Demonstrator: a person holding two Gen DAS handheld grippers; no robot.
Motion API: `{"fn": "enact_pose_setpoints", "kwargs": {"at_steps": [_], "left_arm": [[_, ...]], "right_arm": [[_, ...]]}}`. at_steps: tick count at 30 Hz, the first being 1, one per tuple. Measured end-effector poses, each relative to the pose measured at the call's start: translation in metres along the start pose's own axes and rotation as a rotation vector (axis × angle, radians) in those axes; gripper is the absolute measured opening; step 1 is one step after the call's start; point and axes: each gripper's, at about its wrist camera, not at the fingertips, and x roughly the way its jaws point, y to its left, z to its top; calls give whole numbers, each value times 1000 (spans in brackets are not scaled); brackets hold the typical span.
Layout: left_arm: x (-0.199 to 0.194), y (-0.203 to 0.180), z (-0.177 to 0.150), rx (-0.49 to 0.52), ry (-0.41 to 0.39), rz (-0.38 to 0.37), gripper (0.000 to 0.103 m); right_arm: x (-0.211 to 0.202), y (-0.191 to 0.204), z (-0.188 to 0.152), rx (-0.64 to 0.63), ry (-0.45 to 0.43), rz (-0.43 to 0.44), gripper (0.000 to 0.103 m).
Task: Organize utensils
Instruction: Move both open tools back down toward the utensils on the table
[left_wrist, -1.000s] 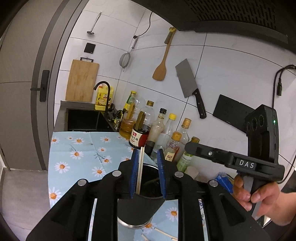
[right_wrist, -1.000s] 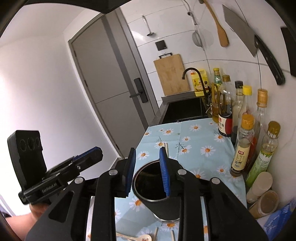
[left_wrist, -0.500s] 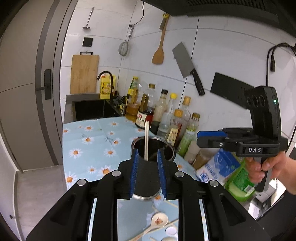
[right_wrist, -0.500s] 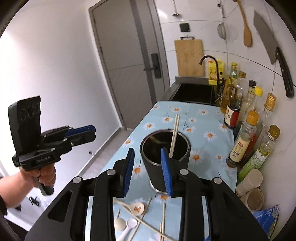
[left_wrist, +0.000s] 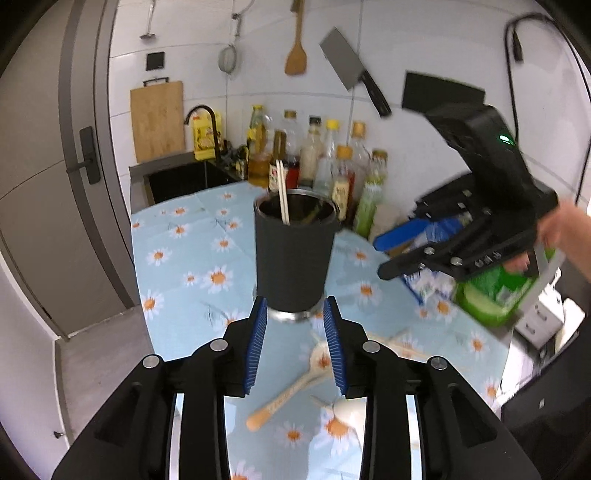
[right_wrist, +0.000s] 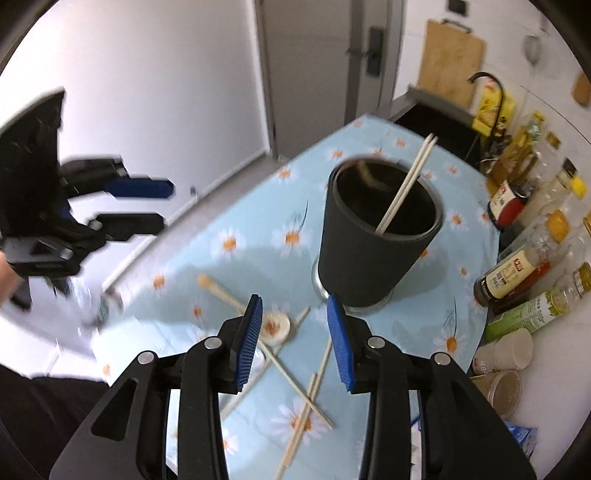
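Chopsticks (right_wrist: 404, 188) lean in dark holder cup (right_wrist: 373, 243) on daisy-print table (right_wrist: 251, 229). More chopsticks (right_wrist: 310, 398) and spoons (left_wrist: 291, 391) lie loose in front of cup. Left gripper (left_wrist: 295, 343) and right gripper (right_wrist: 295, 339) both empty, jaws opening, narrow gap.

The cup (left_wrist: 295, 254) stands on the worktop (left_wrist: 184, 258), and a pair of chopsticks (left_wrist: 283, 192) leans inside it. Behind the cup, a row of bottles (left_wrist: 328, 158) stands along the wall. The sink (left_wrist: 177, 181) is at the far end of the worktop, with a cutting board (left_wrist: 157, 118) behind it. In front of the cup lie spoons (left_wrist: 295, 387) and loose chopsticks (right_wrist: 310, 391), some crossing each other. Paper cups (right_wrist: 506, 350) lie near the bottles.
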Motion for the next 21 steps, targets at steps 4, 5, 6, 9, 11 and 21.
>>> {"fn": "enact_pose_setpoints", "kwargs": {"at_steps": [4, 5, 6, 9, 11, 21], "left_arm": [[0, 0, -19, -10, 46, -8, 30], [0, 1, -23, -14, 57, -9, 31], [0, 1, -29, -18, 68, -11, 30], [0, 0, -41, -33, 92, -25, 30], [0, -1, -50, -42, 108, -34, 30], [3, -2, -87, -99, 158, -46, 30]], "right_arm": [[23, 10, -6, -81, 113, -5, 38], [26, 13, -7, -104, 131, -3, 38], [29, 16, -7, -132, 146, -5, 38], [37, 20, -7, -175, 195, 4, 38], [48, 24, -8, -220, 248, -5, 38], [111, 49, -25, -442, 504, 22, 38]]}}
